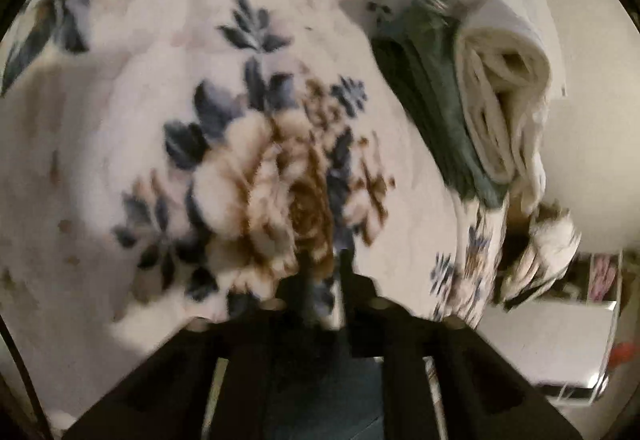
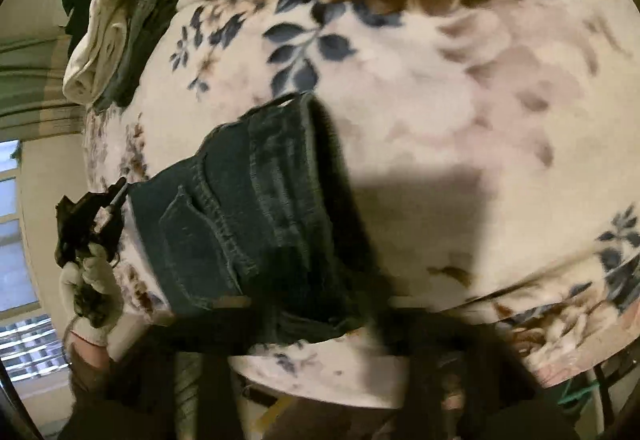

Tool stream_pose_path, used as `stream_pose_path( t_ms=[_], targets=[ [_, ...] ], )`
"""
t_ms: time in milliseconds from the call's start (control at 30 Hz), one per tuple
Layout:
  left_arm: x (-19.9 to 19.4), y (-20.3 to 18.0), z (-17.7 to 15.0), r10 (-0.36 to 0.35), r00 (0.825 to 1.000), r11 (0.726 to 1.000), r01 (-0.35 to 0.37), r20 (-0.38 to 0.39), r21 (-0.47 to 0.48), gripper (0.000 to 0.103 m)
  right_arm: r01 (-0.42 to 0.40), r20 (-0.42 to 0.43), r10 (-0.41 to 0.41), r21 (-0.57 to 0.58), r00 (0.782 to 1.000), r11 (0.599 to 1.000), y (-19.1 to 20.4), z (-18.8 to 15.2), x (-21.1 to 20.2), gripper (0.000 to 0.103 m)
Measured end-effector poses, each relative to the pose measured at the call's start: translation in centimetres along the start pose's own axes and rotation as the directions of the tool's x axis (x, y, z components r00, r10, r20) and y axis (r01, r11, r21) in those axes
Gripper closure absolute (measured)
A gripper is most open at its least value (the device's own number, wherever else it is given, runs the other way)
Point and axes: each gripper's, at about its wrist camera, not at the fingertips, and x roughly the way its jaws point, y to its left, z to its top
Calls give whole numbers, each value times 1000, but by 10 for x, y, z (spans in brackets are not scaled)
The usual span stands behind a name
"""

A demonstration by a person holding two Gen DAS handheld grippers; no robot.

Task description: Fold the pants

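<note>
The jeans [image 2: 248,224] lie folded near the bed's near edge on the floral blanket [image 2: 460,111]. The right gripper [image 2: 320,324] stands spread over them; the left gripper [image 1: 324,280], blurred, seems nearly closed on nothing. A careless pull could undo the fold.

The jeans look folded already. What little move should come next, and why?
Probably close the right gripper on the near edge of the jeans: its jaws stand wide open there, the left gripper sits at their side edge, and a pile of folded clothes waits beyond.
</note>
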Motion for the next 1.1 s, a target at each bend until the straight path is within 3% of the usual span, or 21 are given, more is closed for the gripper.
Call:
stream_pose_path(
  t_ms=[33,67,133,167,200,233,267,333,400,433,467,500,567,633,700,733,800,867,1033,1100],
  targets=[
    [1,-4,-4,-3,1000,1000,4,-19,30,60,-37,3,37,-1,999,999,3,0,4,24],
    [6,-9,-10,7,999,998,-4,-44,60,50,-41,-21,41,-4,999,999,4,0,11,24],
    [17,-16,-22,25,996,993,-14,-89,118,49,-1,-113,1,-7,994,1000,6,1,39,24],
    [23,-18,-27,31,993,991,-16,-110,136,49,45,-113,-47,-15,992,999,6,-2,48,32],
    [28,-21,-32,45,991,988,-25,-129,152,49,64,-102,-66,-20,993,998,7,-4,52,48],
    [33,-23,-37,55,988,985,-30,-145,170,49,65,-106,-67,-18,992,998,8,-7,53,54],
    [33,-25,-41,55,988,983,-27,-146,184,49,83,-93,-84,-14,992,996,10,-11,46,73],
    [29,-29,-46,69,990,975,-40,-124,220,41,74,-59,-71,34,996,997,2,-21,23,80],
    [27,-30,-53,67,990,968,-35,-123,250,33,25,-71,-17,107,997,994,-10,-26,17,80],
    [25,-29,-56,71,990,964,-38,-118,262,33,12,-73,-4,106,997,994,-12,-26,19,78],
    [22,-26,-58,75,990,964,-42,-118,261,33,14,-74,-7,90,997,996,-11,-24,22,65],
    [18,-24,-62,67,990,967,-33,-126,252,33,32,-79,-27,67,997,997,-6,-20,26,45],
    [11,-20,-67,38,990,972,-5,-139,237,33,4,-41,-3,32,999,999,4,-19,27,27],
    [1,-18,-78,24,989,968,14,-148,251,33,-62,-8,62,3,998,998,6,-18,29,26],
    [1,-16,-88,18,985,962,30,-169,272,31,-75,-8,75,-10,997,997,7,-8,42,25],
    [5,-13,-94,12,983,960,41,-185,278,25,-82,-10,82,-24,997,996,4,-4,44,25],
    [20,-8,-101,36,977,959,26,-211,281,23,-101,-48,98,-58,994,993,2,15,66,15],
    [34,-3,-105,51,970,958,20,-239,285,21,-159,-97,152,-62,984,985,2,29,87,7],
    [51,2,-109,58,961,945,34,-271,325,12,-347,-198,320,-120,927,930,14,35,97,6],
    [53,-3,-111,82,961,932,21,-266,362,12,-316,-219,279,-159,935,935,21,31,108,5]
  ],
)
